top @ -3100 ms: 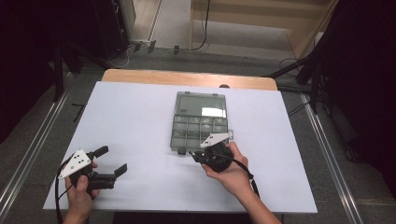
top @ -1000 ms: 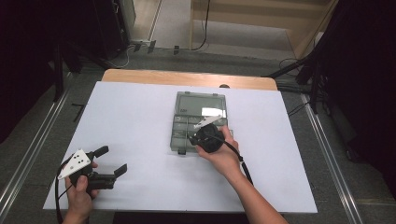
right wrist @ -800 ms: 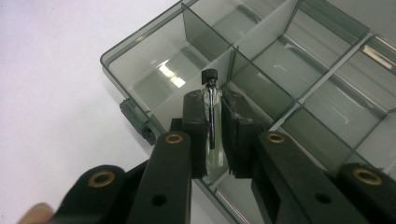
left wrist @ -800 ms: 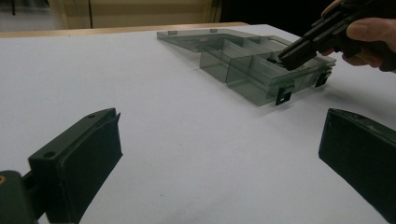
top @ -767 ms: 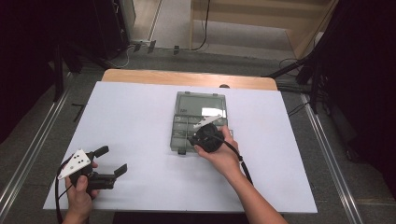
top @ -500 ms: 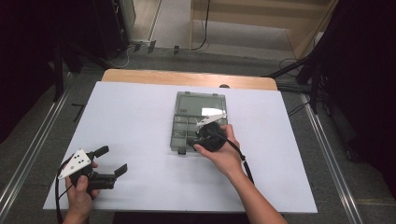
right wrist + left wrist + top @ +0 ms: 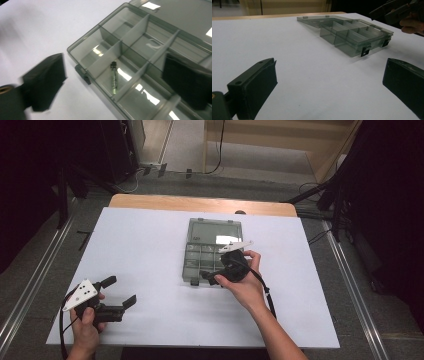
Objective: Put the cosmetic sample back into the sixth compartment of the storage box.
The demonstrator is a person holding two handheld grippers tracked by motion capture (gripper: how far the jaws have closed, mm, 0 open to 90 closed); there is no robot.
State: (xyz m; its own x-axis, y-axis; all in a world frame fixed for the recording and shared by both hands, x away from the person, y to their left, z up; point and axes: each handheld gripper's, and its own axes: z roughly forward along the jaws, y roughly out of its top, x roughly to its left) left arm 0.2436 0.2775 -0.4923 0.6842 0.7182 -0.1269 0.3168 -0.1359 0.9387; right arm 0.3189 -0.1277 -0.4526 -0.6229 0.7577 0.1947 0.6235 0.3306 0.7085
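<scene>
The right gripper (image 7: 212,276) is hovering over the near edge of the clear compartment box (image 7: 212,251), which is lying open in the middle of the white desk (image 7: 150,235) with its lid folded back flat on the far side. Its fingers (image 7: 47,80) have just been opening and are now standing wide apart with nothing between them; in the right gripper view a small screw (image 7: 113,77) is lying loose on the floor of one front-row compartment, just behind the front wall and near the dark latch (image 7: 83,75). I am reading this as the release step of dropping a screw into its cell, and it appears done. To finish it well, the hand should be lifting straight up and back toward the person, keeping both fingers clear of the thin dividers (image 7: 136,77) so that the light box is not being nudged or tipped. It is worth checking that the screw is lying wholly inside the one cell and not leaning on a divider. The left gripper (image 7: 116,296) is resting low at the near left corner of the desk, well apart from the box, its fingers (image 7: 254,87) spread and holding nothing; it could be steadying the box if the box starts sliding.
</scene>
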